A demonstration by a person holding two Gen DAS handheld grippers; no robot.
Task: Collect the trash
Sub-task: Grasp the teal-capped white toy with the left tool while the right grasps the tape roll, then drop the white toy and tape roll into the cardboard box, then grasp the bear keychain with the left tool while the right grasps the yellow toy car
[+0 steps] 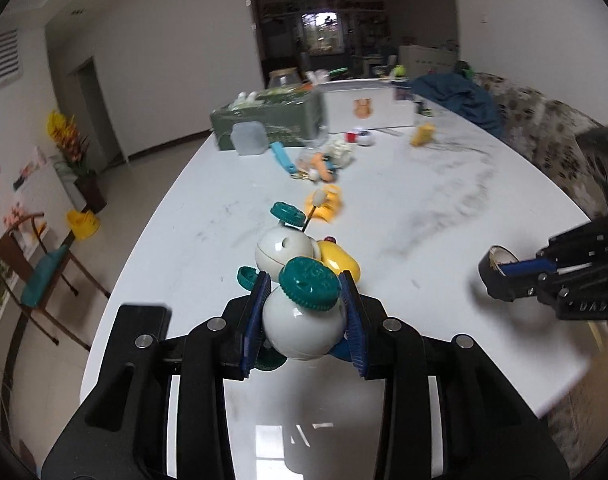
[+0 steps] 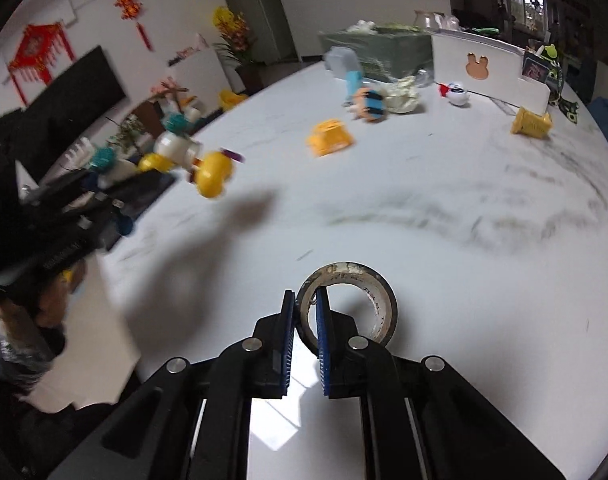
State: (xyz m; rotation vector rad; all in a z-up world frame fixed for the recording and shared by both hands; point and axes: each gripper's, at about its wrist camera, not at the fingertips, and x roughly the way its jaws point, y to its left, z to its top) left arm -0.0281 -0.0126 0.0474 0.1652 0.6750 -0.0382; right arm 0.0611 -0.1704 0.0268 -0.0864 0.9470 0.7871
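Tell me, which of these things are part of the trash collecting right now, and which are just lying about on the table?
In hand:
- ball-and-gear toy, clamped in the left gripper
- tape roll, its wall pinched by the right gripper

Lying about:
- green box
- white bunny box
- yellow block
- crumpled paper

Left wrist view: toy (image 1: 304, 304) at lower centre, between the left gripper (image 1: 304, 320) fingers, above the table (image 1: 424, 208). Tape roll (image 1: 498, 272) at right edge, on the right gripper (image 1: 544, 276). Tissue box (image 1: 267, 120) at upper centre; storage box (image 1: 368, 104) just to its right.
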